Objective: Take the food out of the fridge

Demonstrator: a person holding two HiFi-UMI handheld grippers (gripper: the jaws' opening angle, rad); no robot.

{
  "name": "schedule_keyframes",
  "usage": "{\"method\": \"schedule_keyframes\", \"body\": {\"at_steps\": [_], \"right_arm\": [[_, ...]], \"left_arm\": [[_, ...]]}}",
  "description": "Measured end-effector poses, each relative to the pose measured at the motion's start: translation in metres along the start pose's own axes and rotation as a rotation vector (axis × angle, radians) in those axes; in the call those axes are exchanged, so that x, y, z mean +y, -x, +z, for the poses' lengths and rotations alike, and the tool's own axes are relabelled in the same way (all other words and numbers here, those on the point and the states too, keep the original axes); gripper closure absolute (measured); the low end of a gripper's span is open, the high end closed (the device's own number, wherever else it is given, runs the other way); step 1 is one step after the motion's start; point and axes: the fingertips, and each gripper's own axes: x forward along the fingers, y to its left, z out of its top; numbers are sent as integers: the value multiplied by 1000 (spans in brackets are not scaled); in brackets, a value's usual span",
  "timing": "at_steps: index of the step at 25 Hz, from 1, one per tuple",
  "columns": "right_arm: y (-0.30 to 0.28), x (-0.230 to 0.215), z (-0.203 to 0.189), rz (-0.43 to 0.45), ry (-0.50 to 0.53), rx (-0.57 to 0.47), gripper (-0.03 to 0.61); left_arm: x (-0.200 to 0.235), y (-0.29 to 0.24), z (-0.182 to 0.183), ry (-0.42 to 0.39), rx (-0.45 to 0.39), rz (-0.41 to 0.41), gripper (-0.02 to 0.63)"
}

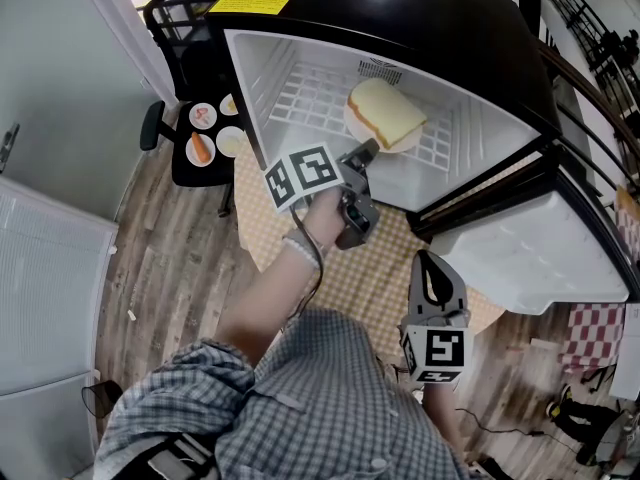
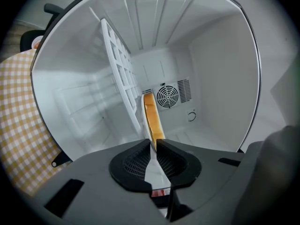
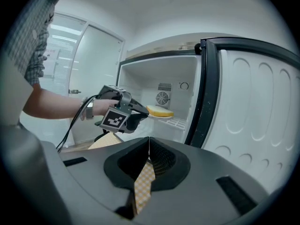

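Note:
A thick slice of bread (image 1: 385,110) lies on a white plate (image 1: 404,146) on the wire shelf (image 1: 310,93) of the open fridge. My left gripper (image 1: 367,150) reaches into the fridge, and its jaws are shut on the plate's near rim. In the left gripper view, the plate (image 2: 144,118) and bread (image 2: 153,118) show edge-on just past the left gripper (image 2: 153,143). My right gripper (image 1: 433,266) hangs outside the fridge, low and shut on nothing. From the right gripper (image 3: 149,138) I see the left gripper (image 3: 143,116) at the bread (image 3: 159,110).
The fridge door (image 1: 540,253) stands open at the right. A black chair (image 1: 190,158) at the left holds several small plates of food (image 1: 201,149). A yellow checked mat (image 1: 375,268) covers the floor before the fridge. A round fan grille (image 2: 168,96) is on the fridge's back wall.

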Motion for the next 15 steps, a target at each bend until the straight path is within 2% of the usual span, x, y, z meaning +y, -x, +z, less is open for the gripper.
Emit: {"method": "schedule_keyframes", "body": {"at_steps": [3, 5, 10, 15], "right_arm": [[-2, 2, -3, 4, 38, 25, 569], [-7, 0, 1, 13, 7, 0, 568], [-28, -7, 4, 108, -283, -45, 568], [-53, -12, 15, 177, -473, -88, 568]], "left_arm": [[-1, 2, -1, 0, 4, 7, 568], [-1, 4, -2, 10, 5, 0, 569], [-1, 15, -4, 28, 15, -16, 574], [0, 26, -2, 33, 20, -19, 576]]}}
